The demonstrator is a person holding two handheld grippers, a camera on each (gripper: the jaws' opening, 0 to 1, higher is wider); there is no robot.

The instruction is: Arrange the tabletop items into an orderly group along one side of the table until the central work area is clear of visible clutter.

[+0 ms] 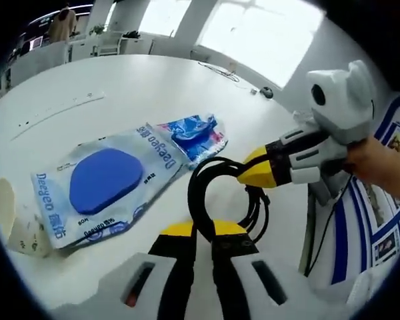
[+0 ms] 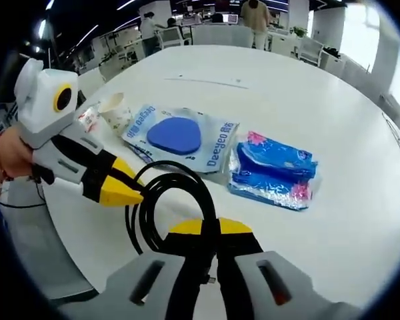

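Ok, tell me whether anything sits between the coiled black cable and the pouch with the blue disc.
Nothing visible does. The black cable, pinched by both the left claw and the right claw, lies right beside the pouch, with bare white table between them. The blue packet sits off to one side.

Bright, even daylight from large windows (image 1: 253,30), blown-out white glare at the panes, soft reflection across the white table (image 1: 140,87), faint shadows beneath the black cable (image 2: 170,193), strong fisheye curvature at the edges, background office (image 2: 207,20) dim and soft, foreground sharp.
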